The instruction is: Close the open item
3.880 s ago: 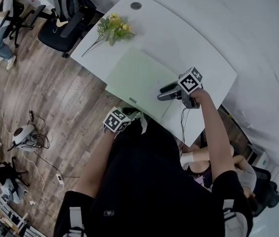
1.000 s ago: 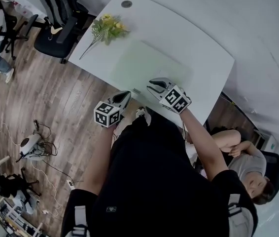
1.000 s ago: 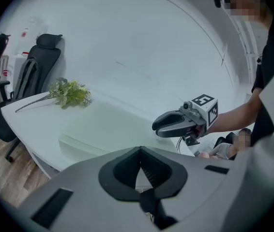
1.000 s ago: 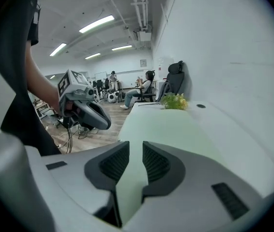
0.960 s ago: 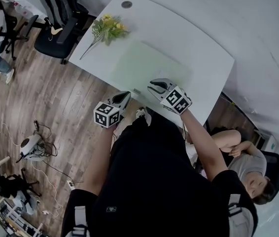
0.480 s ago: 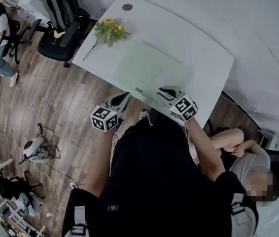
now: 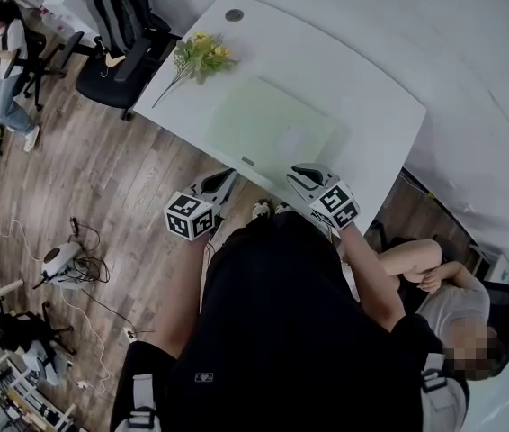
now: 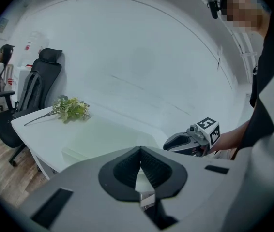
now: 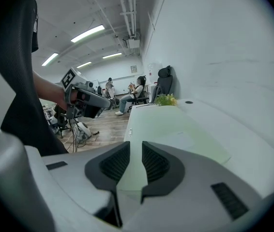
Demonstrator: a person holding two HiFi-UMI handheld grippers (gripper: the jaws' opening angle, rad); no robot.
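A flat pale green case (image 7: 272, 129) lies shut on the white table (image 7: 362, 79), with a small label on its near edge; it also shows in the left gripper view (image 8: 103, 137) and the right gripper view (image 9: 171, 129). My left gripper (image 7: 227, 176) hangs off the table's near edge, its jaws shut and empty (image 8: 140, 151). My right gripper (image 7: 298, 171) hovers over the table's near edge, just clear of the case. Its jaws (image 9: 136, 151) stand a narrow gap apart with nothing between them.
A bunch of yellow flowers (image 7: 199, 54) lies at the table's far left, next to a round cable hole (image 7: 234, 14). A black office chair (image 7: 115, 34) stands left of the table. Cables and devices lie on the wooden floor (image 7: 66, 259). A seated person (image 7: 434, 304) is at the right.
My right gripper has left the case's right edge and come back to the table's near edge. Over the last second both grippers drifted slightly toward my body.
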